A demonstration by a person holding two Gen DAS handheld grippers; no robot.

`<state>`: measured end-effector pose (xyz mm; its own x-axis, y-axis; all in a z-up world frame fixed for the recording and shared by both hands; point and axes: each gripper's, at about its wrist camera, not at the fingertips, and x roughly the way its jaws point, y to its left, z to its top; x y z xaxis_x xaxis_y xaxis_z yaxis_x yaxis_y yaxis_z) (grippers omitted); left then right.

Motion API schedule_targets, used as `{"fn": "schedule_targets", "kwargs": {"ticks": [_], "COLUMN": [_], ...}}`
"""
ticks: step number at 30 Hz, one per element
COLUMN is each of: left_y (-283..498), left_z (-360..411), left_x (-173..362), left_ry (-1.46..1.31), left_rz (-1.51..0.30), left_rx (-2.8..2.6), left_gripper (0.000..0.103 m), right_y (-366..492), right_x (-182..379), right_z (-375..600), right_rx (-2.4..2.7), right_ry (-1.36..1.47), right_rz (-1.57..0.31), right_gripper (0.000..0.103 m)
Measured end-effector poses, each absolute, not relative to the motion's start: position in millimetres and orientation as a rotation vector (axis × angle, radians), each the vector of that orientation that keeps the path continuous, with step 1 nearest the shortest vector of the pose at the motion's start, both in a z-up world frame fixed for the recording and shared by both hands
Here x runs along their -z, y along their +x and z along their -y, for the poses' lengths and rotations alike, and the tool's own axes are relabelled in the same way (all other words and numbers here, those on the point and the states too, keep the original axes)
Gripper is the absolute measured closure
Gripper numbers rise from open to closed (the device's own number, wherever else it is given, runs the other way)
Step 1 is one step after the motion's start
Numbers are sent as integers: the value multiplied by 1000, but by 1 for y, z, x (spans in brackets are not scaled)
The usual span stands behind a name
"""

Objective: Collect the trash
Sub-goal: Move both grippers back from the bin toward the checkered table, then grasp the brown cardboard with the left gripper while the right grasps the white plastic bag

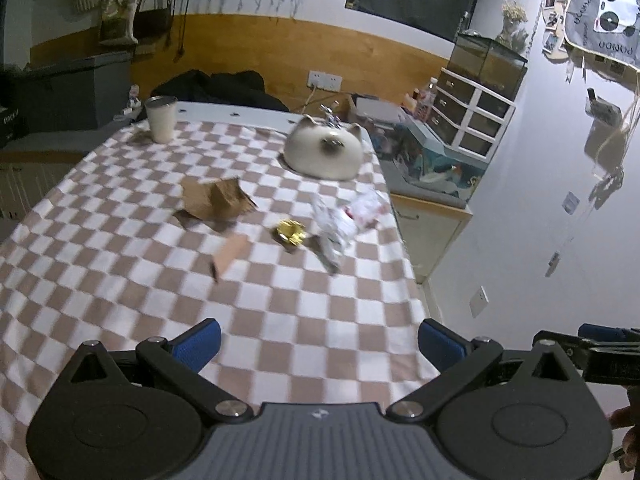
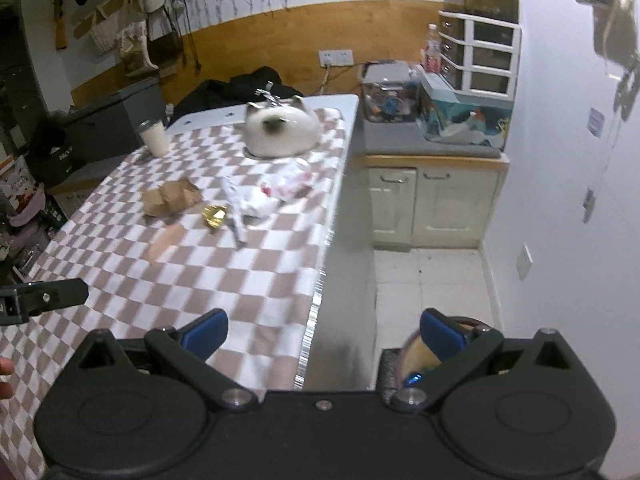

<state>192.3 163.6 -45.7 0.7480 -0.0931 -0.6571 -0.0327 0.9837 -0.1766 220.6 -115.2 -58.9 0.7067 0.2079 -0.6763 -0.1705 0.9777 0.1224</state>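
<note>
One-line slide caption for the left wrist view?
Open left gripper faces checkered table strewn with paper bag, gold foil, wrappers.

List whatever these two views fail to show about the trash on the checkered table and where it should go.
- Round container on the floor, right wrist view: mostly hidden behind the right gripper; contents unreadable.
- White wrapper, left wrist view: motion blur hides its print.
- Gold foil piece: too small and blurred to identify.
- Brown paper bag: inside not visible.
</note>
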Motion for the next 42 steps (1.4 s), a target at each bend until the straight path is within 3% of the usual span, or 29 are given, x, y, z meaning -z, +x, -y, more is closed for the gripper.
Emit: {"fn": "schedule_targets", "kwargs": {"ticks": [16, 31, 42], "left_y": [279, 399, 445], "left_z": [-267, -307, -312], "left_x": [46, 117, 172], "left_ry": [-77, 41, 58], "left_rz": [-654, -647, -664], "left_rx": [94, 140, 186], "left_gripper": [0, 0, 0], "right_y": [268, 361, 439], "right_x": [43, 70, 110], "right_z": [0, -59, -43], "right_rx": [-219, -94, 146], "right_ry": [43, 103, 377], "right_rz": [-695, -761, -788], "right_gripper": [0, 0, 0]}}
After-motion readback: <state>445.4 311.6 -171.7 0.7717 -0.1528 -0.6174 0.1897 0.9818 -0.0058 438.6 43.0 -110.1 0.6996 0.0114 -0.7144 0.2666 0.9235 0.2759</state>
